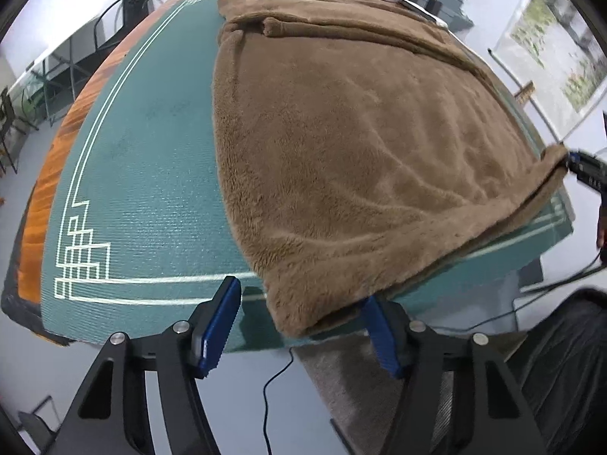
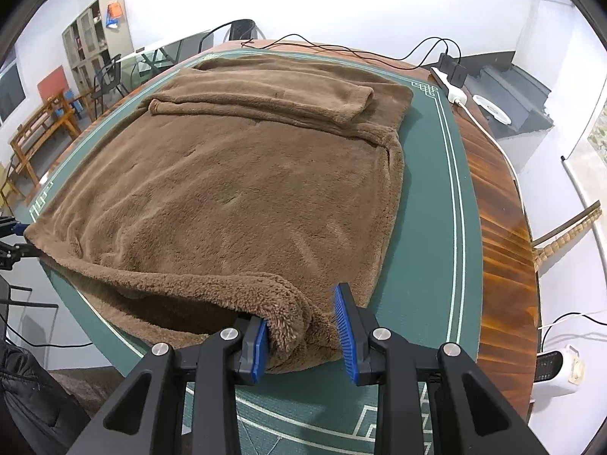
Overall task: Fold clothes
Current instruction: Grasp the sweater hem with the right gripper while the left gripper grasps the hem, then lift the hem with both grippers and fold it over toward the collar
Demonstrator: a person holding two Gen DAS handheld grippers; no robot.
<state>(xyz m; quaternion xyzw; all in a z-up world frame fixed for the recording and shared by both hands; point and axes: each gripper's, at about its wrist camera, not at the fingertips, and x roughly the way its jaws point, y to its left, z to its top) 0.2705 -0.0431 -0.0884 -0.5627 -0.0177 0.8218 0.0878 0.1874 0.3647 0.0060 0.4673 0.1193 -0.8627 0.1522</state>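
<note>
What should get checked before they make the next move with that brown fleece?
1. Right tool clamped on its fleece corner: ok.
2. Left tool clamped on the other near corner: not ok; the corner lies between open pads.
3. Fleece spread flat on the mat: ok, small wrinkles only.
4. Sleeve tucked on top: ok.
5. Every layer caught in the right tool: cannot tell.

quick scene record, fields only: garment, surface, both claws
garment: brown fleece, spread flat, sleeve folded across far end
surface: green mat on wooden table
left claw: open, around near corner of fleece, pads not pressing
right claw: gripping the other near corner, cloth bunched between pads
extras: power strip at far table edge
</note>
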